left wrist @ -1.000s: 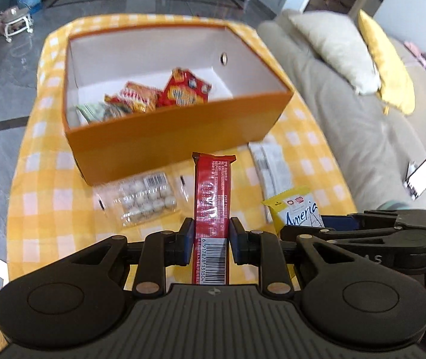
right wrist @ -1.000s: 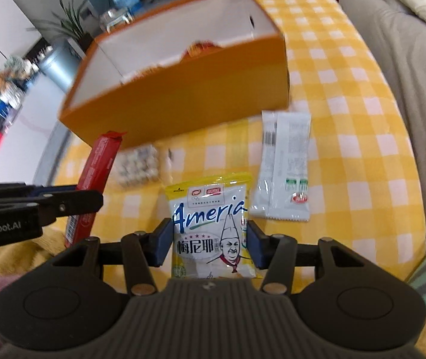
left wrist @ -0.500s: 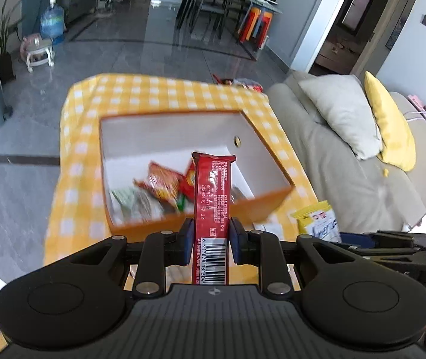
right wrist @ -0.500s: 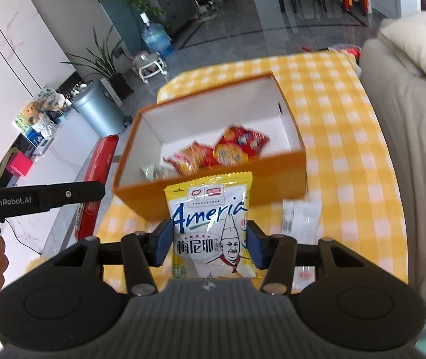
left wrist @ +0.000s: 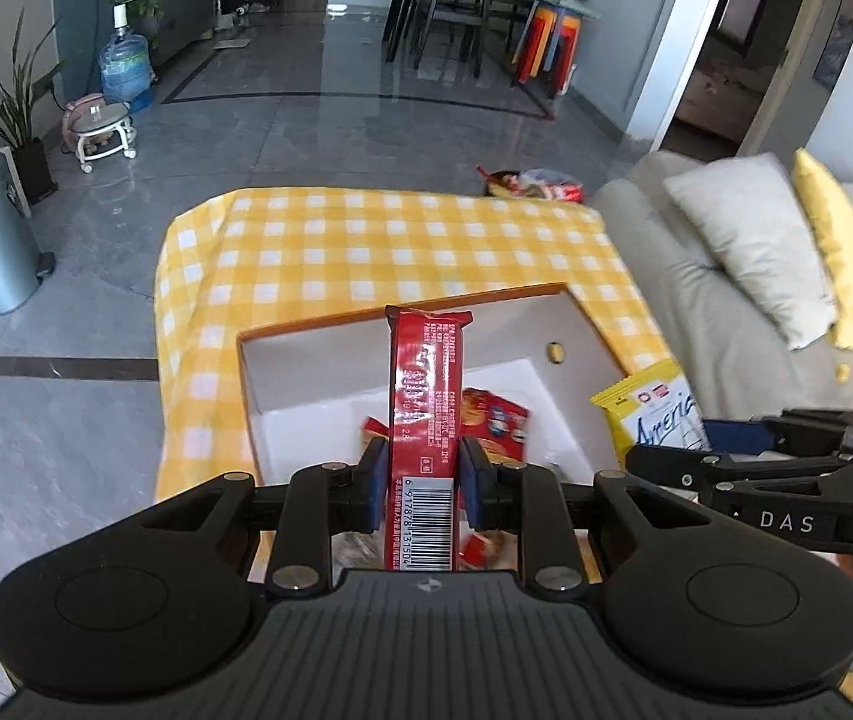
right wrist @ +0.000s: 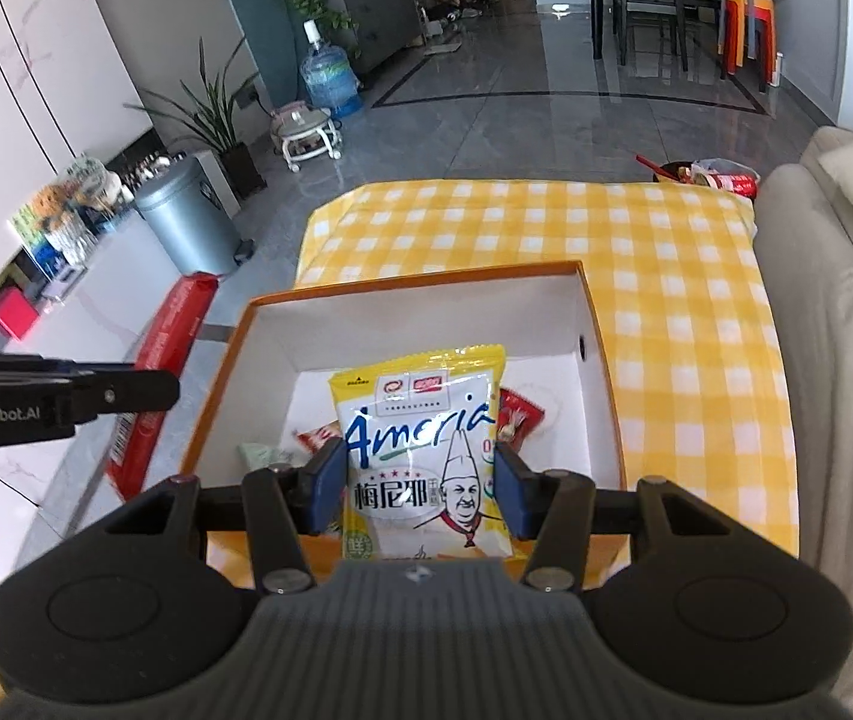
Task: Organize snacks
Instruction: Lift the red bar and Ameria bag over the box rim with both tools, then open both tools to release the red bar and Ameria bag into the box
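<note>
My left gripper (left wrist: 417, 489) is shut on a long red snack bar (left wrist: 426, 402) and holds it upright above the orange box (left wrist: 306, 327). My right gripper (right wrist: 420, 486) is shut on a yellow and white Ameria snack bag (right wrist: 423, 450), held above the same orange box (right wrist: 414, 285). The box has a white inside and holds several red and orange snack packs (left wrist: 495, 420), which also show in the right wrist view (right wrist: 519, 414). The red bar (right wrist: 165, 348) shows at the left of the right wrist view. The yellow bag (left wrist: 654, 411) shows at the right of the left wrist view.
The box stands on a table with a yellow checked cloth (left wrist: 396, 246). A grey sofa with a white pillow (left wrist: 744, 240) and a yellow pillow (left wrist: 846, 252) runs along the right. A bowl with wrappers (left wrist: 522, 183) sits at the table's far edge. A grey bin (right wrist: 192, 216) stands on the floor at the left.
Both grippers have risen and moved forward over the box with their snacks still held. The packets lying on the cloth in front of the box have dropped out of view.
</note>
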Demonstrator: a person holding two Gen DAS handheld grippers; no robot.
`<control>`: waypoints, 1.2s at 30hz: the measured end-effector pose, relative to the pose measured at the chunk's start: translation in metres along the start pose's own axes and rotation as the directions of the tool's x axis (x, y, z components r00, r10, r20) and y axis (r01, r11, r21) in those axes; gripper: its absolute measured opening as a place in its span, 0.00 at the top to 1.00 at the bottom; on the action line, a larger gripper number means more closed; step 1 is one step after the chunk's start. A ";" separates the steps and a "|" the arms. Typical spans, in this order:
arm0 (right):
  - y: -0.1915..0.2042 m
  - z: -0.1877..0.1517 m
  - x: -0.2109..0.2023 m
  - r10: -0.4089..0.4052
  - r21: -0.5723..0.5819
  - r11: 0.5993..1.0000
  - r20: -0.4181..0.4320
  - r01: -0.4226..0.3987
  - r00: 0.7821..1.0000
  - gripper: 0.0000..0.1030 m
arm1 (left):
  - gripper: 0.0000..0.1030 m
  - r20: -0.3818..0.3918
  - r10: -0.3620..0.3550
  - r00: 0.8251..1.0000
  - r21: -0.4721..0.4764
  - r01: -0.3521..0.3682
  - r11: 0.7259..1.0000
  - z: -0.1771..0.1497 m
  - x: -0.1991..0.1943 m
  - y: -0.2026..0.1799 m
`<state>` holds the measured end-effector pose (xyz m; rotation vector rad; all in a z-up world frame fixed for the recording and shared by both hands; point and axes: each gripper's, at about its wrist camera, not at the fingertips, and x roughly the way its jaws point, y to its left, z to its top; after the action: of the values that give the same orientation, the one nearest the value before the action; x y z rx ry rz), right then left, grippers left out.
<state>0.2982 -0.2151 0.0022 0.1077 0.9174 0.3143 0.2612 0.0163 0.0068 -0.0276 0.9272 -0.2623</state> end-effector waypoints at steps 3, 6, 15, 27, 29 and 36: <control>0.000 0.011 0.025 -0.030 -0.034 0.999 -0.032 0.029 0.999 0.52 | 0.74 -0.041 0.048 0.998 0.026 -0.047 0.999 0.007 0.024 0.005; -0.003 0.017 0.051 -0.063 -0.071 0.996 -0.072 0.058 0.995 0.52 | 0.74 -0.080 0.117 0.990 0.085 -0.110 0.990 0.011 0.048 0.006; -0.010 0.021 0.122 -0.151 -0.172 0.978 -0.191 0.118 0.970 0.52 | 0.74 -0.203 0.237 0.950 0.216 -0.193 0.957 0.013 0.109 0.004; -0.004 0.015 0.171 -0.277 -0.320 0.928 -0.241 0.193 0.930 0.52 | 0.74 -0.267 0.313 0.911 0.337 -0.216 0.916 0.003 0.153 -0.002; -0.005 0.014 0.176 -0.284 -0.326 0.925 -0.248 0.196 0.926 0.52 | 0.74 -0.275 0.321 0.906 0.363 -0.212 0.907 0.000 0.158 -0.004; -0.002 0.010 0.185 -0.296 -0.352 0.916 -0.272 0.192 0.916 0.52 | 0.74 -0.292 0.330 0.898 0.372 -0.211 0.904 -0.006 0.167 -0.002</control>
<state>0.4115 -0.1591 -0.1337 -0.3689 1.1772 0.2425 0.3511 -0.0248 -0.1283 0.4757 1.2165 -0.1577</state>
